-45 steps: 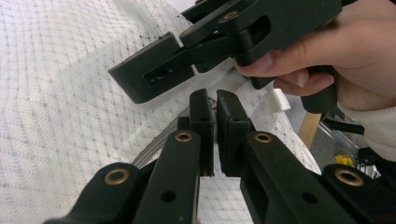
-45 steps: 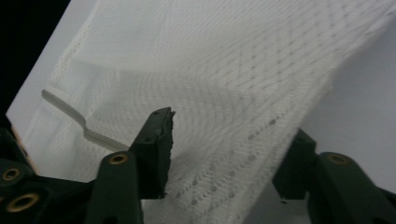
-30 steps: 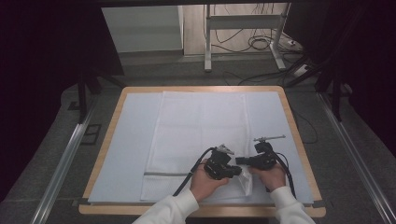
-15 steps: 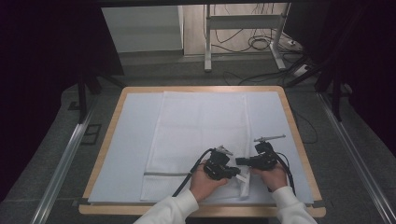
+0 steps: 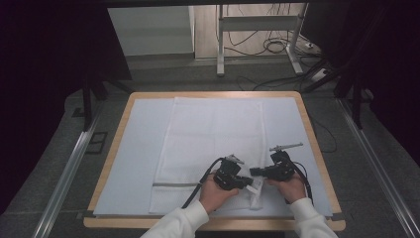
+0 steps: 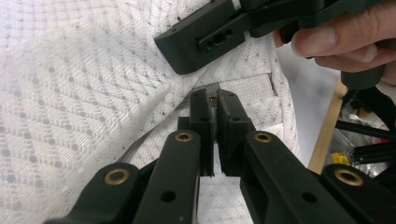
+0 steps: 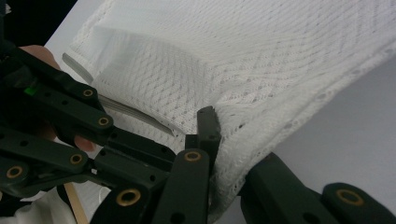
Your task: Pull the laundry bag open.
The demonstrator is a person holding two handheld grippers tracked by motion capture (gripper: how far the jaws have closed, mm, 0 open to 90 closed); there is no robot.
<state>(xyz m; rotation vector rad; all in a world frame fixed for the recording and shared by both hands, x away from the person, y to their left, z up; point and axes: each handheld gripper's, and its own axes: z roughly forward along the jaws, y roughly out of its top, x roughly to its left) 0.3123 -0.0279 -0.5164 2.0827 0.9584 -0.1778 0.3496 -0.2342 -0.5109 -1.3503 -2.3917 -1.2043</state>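
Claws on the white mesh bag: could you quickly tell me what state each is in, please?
Left claw: closed on something small at the white mesh bag's zipper edge.
Right claw: closed on the bag's edge.

The mesh bag (image 5: 213,144) is white woven cloth with a raised diamond pattern and small holes, matt and slightly rough; a thin grey strip (image 5: 173,184) crosses its near end. The table (image 5: 111,158) has a pale wooden rim and a smooth, matt, light blue top sheet. Both the left gripper (image 6: 215,100) and the right gripper (image 7: 212,116) are matt black plastic with brass-coloured metal rivets.
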